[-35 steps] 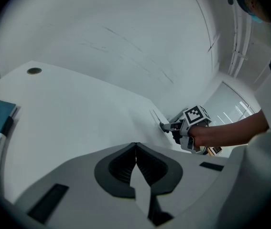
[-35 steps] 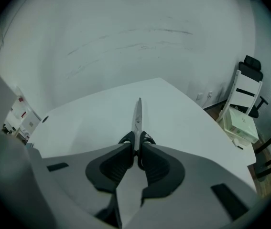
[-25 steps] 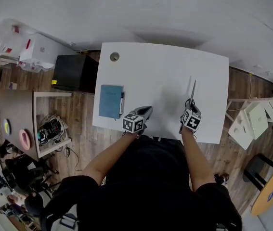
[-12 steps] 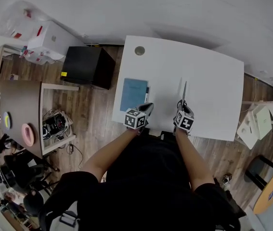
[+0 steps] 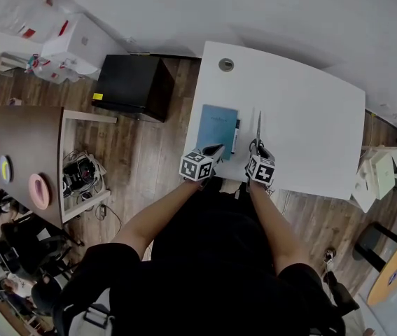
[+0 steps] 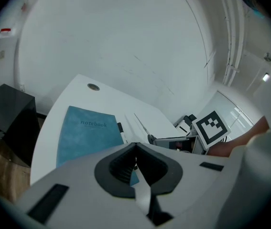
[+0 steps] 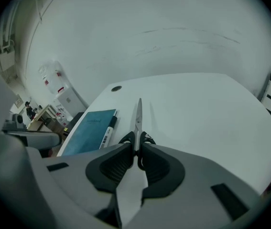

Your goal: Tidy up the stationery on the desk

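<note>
On the white desk [image 5: 303,110] a blue notebook [image 5: 217,128] lies near the left edge, with a marker pen [image 5: 235,136] along its right side. Just right of the pen, scissors [image 5: 258,133] lie with blades pointing away. My right gripper [image 5: 258,158] is shut on the scissors' black handles [image 7: 138,138]; the blades [image 7: 138,111] stretch out ahead of the jaws. My left gripper [image 5: 211,151] is shut with nothing in it, over the notebook's near right corner [image 6: 85,135]. The left gripper view also shows the pen [image 6: 121,131].
A round cable hole [image 5: 226,64] sits at the desk's far left corner. Left of the desk stand a black cabinet [image 5: 131,86] and a brown table [image 5: 26,152]. A white stool [image 5: 380,170] is off the right edge. A wall runs behind the desk.
The right gripper has carried the scissors leftward across the desk until they lie close beside the pen. The left gripper has shifted over the notebook's corner. Notebook and pen have not moved.
</note>
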